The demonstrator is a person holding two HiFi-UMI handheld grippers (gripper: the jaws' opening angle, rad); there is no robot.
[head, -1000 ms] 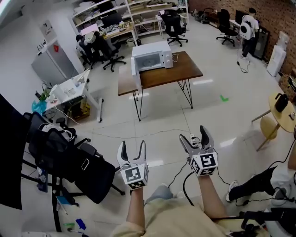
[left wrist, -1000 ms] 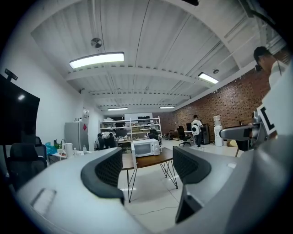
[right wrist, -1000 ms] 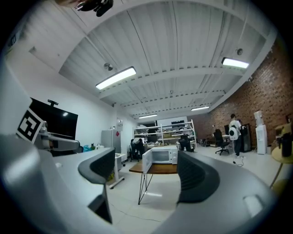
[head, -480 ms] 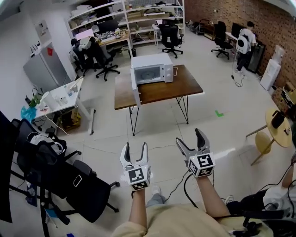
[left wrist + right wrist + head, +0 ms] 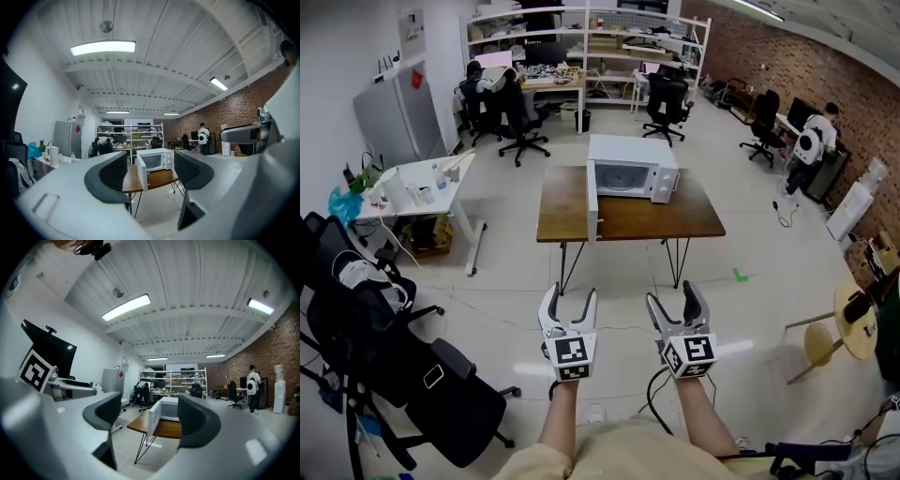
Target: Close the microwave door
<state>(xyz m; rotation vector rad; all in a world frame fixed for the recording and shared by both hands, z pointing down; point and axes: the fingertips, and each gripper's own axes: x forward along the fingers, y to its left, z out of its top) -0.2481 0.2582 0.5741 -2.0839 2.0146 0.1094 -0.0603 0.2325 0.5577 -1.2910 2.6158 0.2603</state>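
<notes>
A white microwave (image 5: 633, 167) stands on a brown wooden table (image 5: 637, 217) in the middle of the room. Its door (image 5: 592, 202) hangs open, swung out over the table's front edge at the left. Both grippers are held over the floor, well short of the table. My left gripper (image 5: 570, 302) is open with nothing between its jaws. My right gripper (image 5: 673, 298) is closing, also with nothing in it. In the left gripper view the microwave (image 5: 158, 159) and door (image 5: 142, 172) show far off between the jaws; the right gripper view frames the microwave (image 5: 171, 408) likewise.
A black office chair (image 5: 441, 398) draped with bags stands at the near left. A white desk (image 5: 412, 183) and a grey fridge (image 5: 394, 112) are further left. Shelves and seated people fill the back. A round table (image 5: 862, 323) is at the right. Cables lie on the floor (image 5: 619, 281).
I have walked toward the table, so the microwave looks nearer and larger. Both grippers came forward with me. The right jaws have narrowed somewhat.
</notes>
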